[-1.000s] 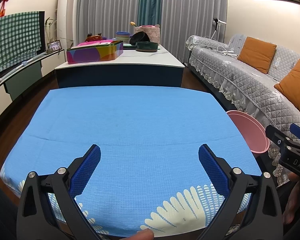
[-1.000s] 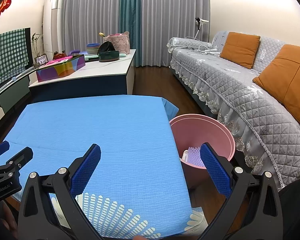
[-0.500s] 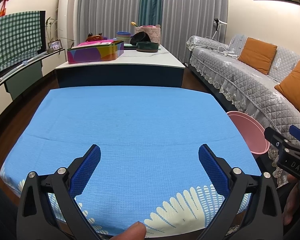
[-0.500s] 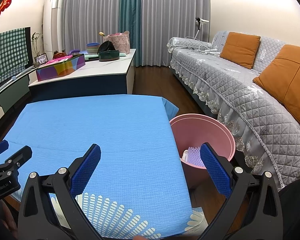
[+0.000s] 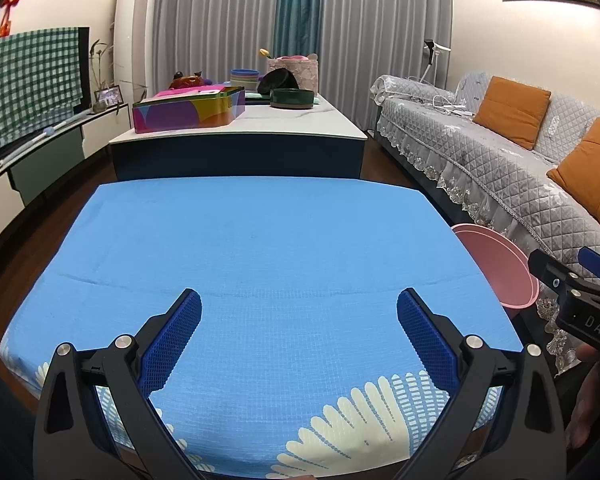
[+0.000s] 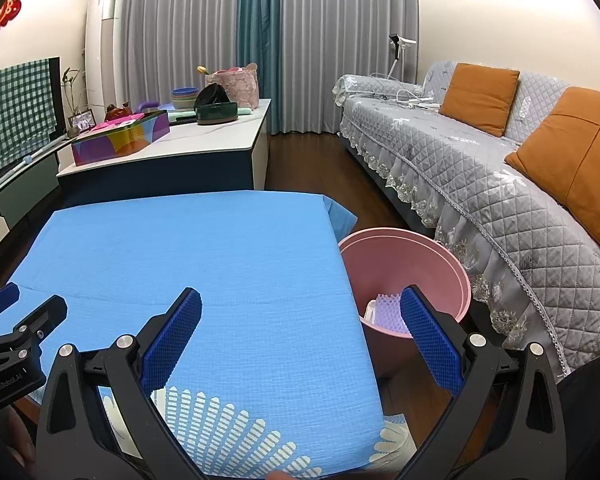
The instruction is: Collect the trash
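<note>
Blue-clothed worktop [image 5: 260, 248] bare beside pink bin [image 6: 412, 256] holding trash [image 6: 384, 308]; both grippers' jaws wide open, empty; collecting seemingly finished.

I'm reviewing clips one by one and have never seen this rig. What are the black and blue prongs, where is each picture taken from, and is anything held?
A person holds a two-finger tool in each hand, with a fisheye camera looking along its fingers. One picture looks from the left hand-held gripper, the other from the right hand-held gripper. Both are open and hold nothing. Below them lies a blue tablecloth with nothing on it. Beside the table stands a pink bin with some whitish trash already inside.
</note>
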Demonstrator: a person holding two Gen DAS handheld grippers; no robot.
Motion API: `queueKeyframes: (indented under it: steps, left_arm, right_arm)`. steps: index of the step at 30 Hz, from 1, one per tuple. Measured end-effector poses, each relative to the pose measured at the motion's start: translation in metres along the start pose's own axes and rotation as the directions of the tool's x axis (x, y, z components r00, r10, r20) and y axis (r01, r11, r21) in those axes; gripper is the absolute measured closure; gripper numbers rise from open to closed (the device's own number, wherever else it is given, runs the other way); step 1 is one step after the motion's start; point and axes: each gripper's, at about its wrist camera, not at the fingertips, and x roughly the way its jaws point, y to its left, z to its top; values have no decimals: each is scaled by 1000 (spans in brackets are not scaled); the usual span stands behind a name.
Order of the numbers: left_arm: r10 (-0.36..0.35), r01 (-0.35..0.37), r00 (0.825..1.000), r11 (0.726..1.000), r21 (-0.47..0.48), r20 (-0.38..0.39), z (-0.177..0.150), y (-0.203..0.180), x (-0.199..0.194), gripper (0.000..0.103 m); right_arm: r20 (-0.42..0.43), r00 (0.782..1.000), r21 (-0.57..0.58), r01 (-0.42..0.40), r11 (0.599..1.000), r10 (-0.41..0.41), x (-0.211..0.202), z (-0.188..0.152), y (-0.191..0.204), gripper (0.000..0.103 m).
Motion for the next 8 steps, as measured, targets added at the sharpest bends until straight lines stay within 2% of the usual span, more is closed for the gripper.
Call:
queueKeyframes:
  steps: [8]
  left_arm:
    - [9, -9, 1000, 1000, -13, -20, -1, 2, 3, 8]
  right_arm:
    - [-4, 1000, 0, 2, 1000, -2, 1, 0, 2, 5]
